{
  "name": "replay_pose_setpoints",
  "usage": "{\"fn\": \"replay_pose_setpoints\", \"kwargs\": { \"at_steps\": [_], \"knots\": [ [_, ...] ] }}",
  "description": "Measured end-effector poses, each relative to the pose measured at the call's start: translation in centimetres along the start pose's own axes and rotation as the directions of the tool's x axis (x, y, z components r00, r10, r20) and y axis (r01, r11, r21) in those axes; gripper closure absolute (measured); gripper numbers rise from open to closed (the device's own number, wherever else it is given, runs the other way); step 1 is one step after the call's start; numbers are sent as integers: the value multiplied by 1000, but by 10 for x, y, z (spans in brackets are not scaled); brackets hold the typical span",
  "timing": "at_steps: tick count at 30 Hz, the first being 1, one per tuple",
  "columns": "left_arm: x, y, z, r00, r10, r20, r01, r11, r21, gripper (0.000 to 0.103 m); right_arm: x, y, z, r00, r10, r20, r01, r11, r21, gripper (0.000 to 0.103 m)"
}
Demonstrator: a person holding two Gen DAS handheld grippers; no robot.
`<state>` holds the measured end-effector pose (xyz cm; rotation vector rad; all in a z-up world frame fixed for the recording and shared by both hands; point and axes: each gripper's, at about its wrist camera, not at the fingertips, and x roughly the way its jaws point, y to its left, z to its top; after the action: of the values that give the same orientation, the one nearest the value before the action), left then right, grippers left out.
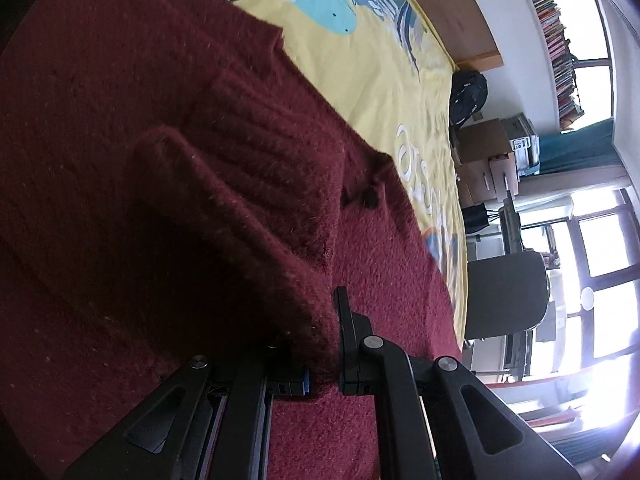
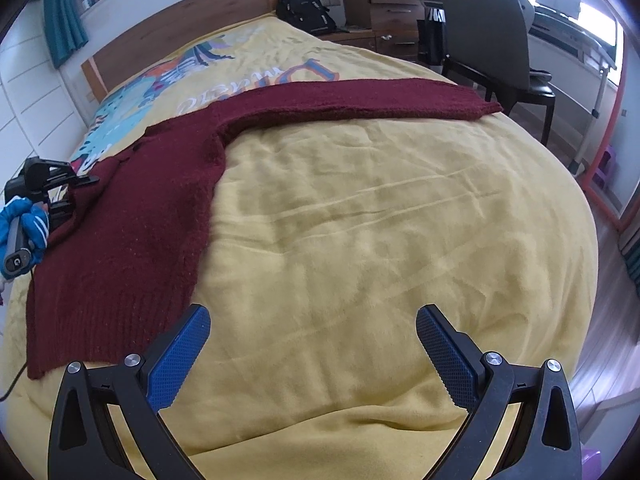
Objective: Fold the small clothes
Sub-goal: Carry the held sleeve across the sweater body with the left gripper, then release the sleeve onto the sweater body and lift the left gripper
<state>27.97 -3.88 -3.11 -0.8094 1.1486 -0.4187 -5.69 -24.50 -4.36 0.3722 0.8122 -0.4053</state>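
While the sweater (image 2: pixel 132 216) lies on the bed (image 2: pixel 360 220), folding has barely begun.
Left hand-held gripper (image 1: pixel 320 344) clenches a sleeve fold; right hand-held gripper (image 2: pixel 312 344) spread, empty; other sleeve unfolded toward 1 o'clock.

The sweater (image 1: pixel 120 160) fold hides the left hand-held gripper's (image 1: pixel 320 344) fingertips.

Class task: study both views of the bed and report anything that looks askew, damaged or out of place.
Nothing looks damaged or spilled. The maroon sweater lies half-folded on the yellow bedspread: one sleeve stretches flat toward the bed's edge, while the left gripper pinches the other, doubled over the body. The right gripper is open.
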Motion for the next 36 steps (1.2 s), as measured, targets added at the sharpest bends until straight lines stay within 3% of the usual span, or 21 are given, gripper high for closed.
{"fn": "replay_pose_setpoints", "kwargs": {
  "at_steps": [5, 10, 15, 20, 23, 26, 31, 33, 36],
  "knots": [
    [11, -13, -5, 999, 52, -9, -52, 998, 43, 97, 1, -1, 0, 1000, -1, -3, 1, 1000, 5, 0],
    [27, -28, -17, 987, 160, -9, -158, 980, 121, 96, 1, -1, -1, 1000, -1, -6, 1, 1000, 11, 0],
    [43, -52, -33, 957, 289, 31, -287, 923, 257, 93, 1, -2, -1, 1000, -1, -6, 1, 1000, 12, 0],
    [50, -71, -47, 948, 317, 43, -311, 884, 348, 71, 1, -2, -2, 1000, -1, -7, 1, 1000, 12, 0],
    [59, -80, -57, 937, 345, 56, -337, 849, 407, 64, 1, -2, -2, 1000, -2, -6, 2, 1000, 13, 0],
    [69, -92, -67, 925, 373, 69, -361, 811, 461, 60, 1, -3, -2, 1000, -2, -5, 2, 1000, 15, 0],
    [88, -99, -85, 902, 425, 79, -389, 717, 578, 59, 2, -3, -2, 1000, -2, -6, 2, 1000, 17, 0],
    [94, -100, -90, 901, 428, 75, -382, 699, 604, 59, 2, -3, -2, 1000, -2, -7, 3, 1000, 18, 0],
    [94, -96, -95, 907, 416, 64, -364, 699, 616, 59, 1, -3, -2, 1000, -2, -6, 2, 1000, 18, 0]
  ]
}}
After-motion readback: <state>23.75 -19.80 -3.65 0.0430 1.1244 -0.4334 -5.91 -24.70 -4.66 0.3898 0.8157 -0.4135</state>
